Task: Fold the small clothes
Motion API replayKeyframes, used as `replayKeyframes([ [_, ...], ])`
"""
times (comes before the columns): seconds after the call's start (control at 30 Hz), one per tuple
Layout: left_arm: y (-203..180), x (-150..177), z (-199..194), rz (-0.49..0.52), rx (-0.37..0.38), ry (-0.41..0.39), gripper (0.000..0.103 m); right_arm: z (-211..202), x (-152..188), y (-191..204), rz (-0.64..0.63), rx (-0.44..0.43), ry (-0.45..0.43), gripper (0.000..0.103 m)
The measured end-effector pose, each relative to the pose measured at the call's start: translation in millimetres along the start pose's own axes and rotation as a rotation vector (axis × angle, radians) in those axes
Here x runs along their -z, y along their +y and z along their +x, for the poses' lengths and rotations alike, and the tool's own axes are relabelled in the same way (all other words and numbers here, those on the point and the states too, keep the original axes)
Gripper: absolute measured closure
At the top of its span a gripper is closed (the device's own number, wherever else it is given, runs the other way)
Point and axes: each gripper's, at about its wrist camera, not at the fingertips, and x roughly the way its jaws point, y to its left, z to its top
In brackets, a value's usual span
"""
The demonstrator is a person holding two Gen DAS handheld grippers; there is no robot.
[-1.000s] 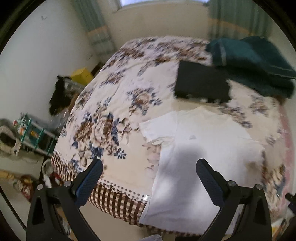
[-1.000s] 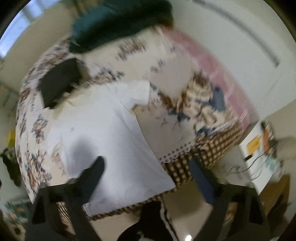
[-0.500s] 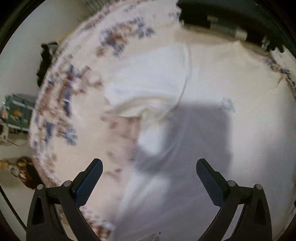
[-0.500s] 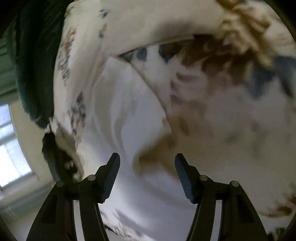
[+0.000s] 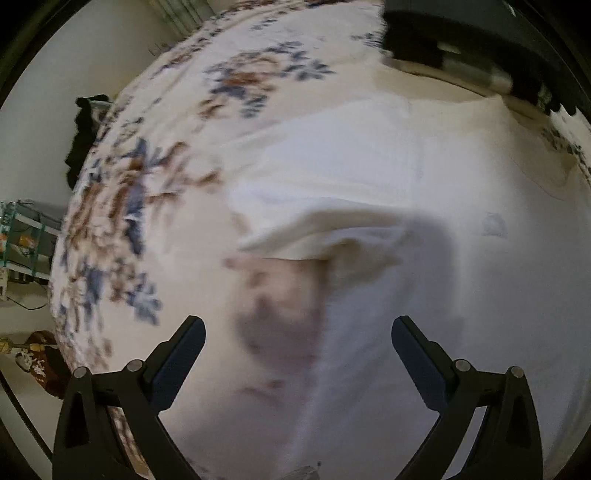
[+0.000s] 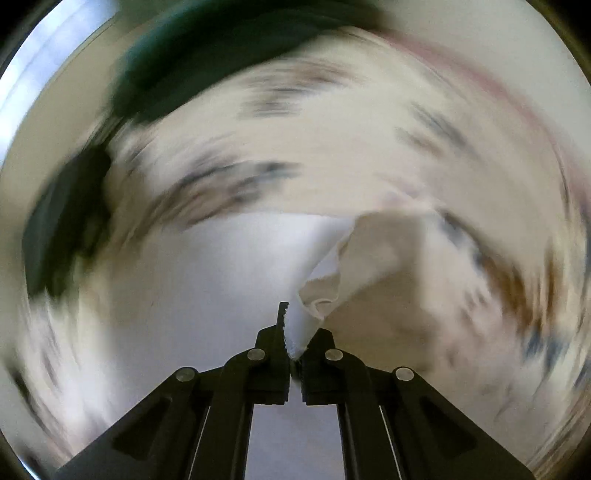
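Observation:
A white T-shirt lies spread on the floral bedspread. Its left sleeve is just ahead of my left gripper, which is open and empty, low over the shirt's left edge. In the right wrist view my right gripper is shut on a pinched edge of the white T-shirt and lifts it; the sleeve hangs folded beside the fingers. That view is heavily blurred.
A folded black garment lies beyond the shirt's collar, also dark at the left of the right wrist view. A dark green blanket is at the bed's far end. A shelf rack and floor clutter stand left of the bed.
Both grippers came down from above the bed to the shirt. The right gripper closed from wide open onto the shirt's edge and is lifting it. The left gripper stayed open and moved closer to the sleeve.

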Motion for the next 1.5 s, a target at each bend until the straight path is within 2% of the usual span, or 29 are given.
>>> replayKeyframes([
  [0.07, 13.7, 3.5, 1.2, -0.002, -0.018, -0.008, 0.000, 7.5, 15.0, 65.3, -0.280, 0.035, 0.034, 0.099],
  [0.17, 37.6, 8.0, 9.8, -0.017, -0.046, 0.004, 0.000, 19.7, 49.8, 112.6, -0.513, 0.041, 0.136, 0.096],
  [0.2, 48.4, 11.9, 13.8, -0.038, -0.051, 0.022, 0.000, 23.5, 58.7, 117.1, -0.509, 0.014, 0.188, 0.089],
  [0.23, 55.7, 12.2, 17.1, -0.051, -0.049, 0.031, 0.000, 21.3, 63.3, 112.8, -0.468, -0.007, 0.205, 0.076],
  [0.3, 73.6, 16.9, 24.1, -0.103, -0.026, 0.066, 0.000, 14.9, 69.0, 92.2, -0.347, -0.027, 0.231, 0.058],
  [0.33, 77.9, 17.6, 25.9, -0.120, -0.016, 0.076, 0.000, 12.6, 70.4, 82.2, -0.299, -0.032, 0.240, 0.055],
  [0.43, 93.5, 16.5, 34.6, -0.221, 0.076, 0.110, 0.000, 3.4, 76.2, 25.5, -0.091, -0.043, 0.294, 0.055],
  [0.47, 98.2, 14.4, 38.9, -0.264, 0.131, 0.127, 0.000, 4.5, 77.8, 8.0, -0.014, -0.042, 0.316, 0.055],
  [0.53, 107.0, 10.1, 51.0, -0.378, 0.301, 0.177, 0.000, 5.6, 80.9, -12.4, 0.075, -0.045, 0.338, 0.055],
  [0.57, 110.1, 8.9, 60.6, -0.451, 0.447, 0.205, 0.000, 9.2, 81.8, -22.1, 0.119, -0.040, 0.347, 0.055],
  [0.6, 111.4, 8.7, 77.4, -0.555, 0.629, 0.258, 0.000, 13.5, 83.6, -31.9, 0.175, -0.023, 0.352, 0.055],
  [0.67, 111.8, 10.5, 98.0, -0.687, 0.816, 0.294, 0.007, 25.4, 87.5, -45.8, 0.299, -0.009, 0.359, 0.055],
  [0.7, 112.2, 10.9, 111.2, -0.778, 0.890, 0.306, 0.009, 31.0, 89.0, -49.3, 0.346, -0.021, 0.363, 0.055],
  [0.77, 113.5, 8.3, 120.4, -0.855, 0.930, 0.283, 0.009, 45.8, 92.7, -56.8, 0.475, -0.053, 0.366, 0.055],
  [0.83, 114.1, 0.3, 124.1, -0.893, 0.925, 0.241, 0.009, 54.6, 96.5, -58.0, 0.545, -0.065, 0.364, 0.055],
  [0.9, 110.7, -8.7, 122.8, -0.891, 0.897, 0.205, 0.012, 63.0, 97.2, -55.8, 0.587, -0.078, 0.361, 0.055],
  [1.0, 101.9, -19.6, 120.2, -0.847, 0.834, 0.184, 0.028, 67.4, 93.7, -39.9, 0.542, -0.076, 0.362, 0.055],
  [1.07, 96.8, -26.2, 117.5, -0.807, 0.785, 0.170, 0.043, 64.9, 93.6, -23.8, 0.494, -0.066, 0.365, 0.055],
  [1.13, 96.2, -32.1, 117.4, -0.766, 0.749, 0.149, 0.075, 59.6, 92.3, -10.8, 0.457, -0.059, 0.364, 0.055],
  [1.2, 95.8, -39.6, 111.6, -0.716, 0.710, 0.113, 0.092, 60.6, 88.5, -7.4, 0.438, -0.066, 0.365, 0.055],
  [1.23, 95.4, -44.1, 106.5, -0.692, 0.681, 0.089, 0.096, 60.6, 87.1, -7.5, 0.435, -0.067, 0.362, 0.055],
  [1.33, 88.9, -62.1, 91.0, -0.613, 0.635, 0.023, 0.100, 64.0, 79.8, -7.1, 0.434, -0.070, 0.351, 0.055],
  [1.43, 72.5, -77.2, 61.1, -0.475, 0.592, -0.069, 0.100, 62.5, 81.7, -13.4, 0.449, -0.080, 0.350, 0.055],
  [1.5, 43.5, -87.3, 36.2, -0.321, 0.565, -0.134, 0.100, 61.1, 82.2, -15.5, 0.456, -0.083, 0.351, 0.055],
])
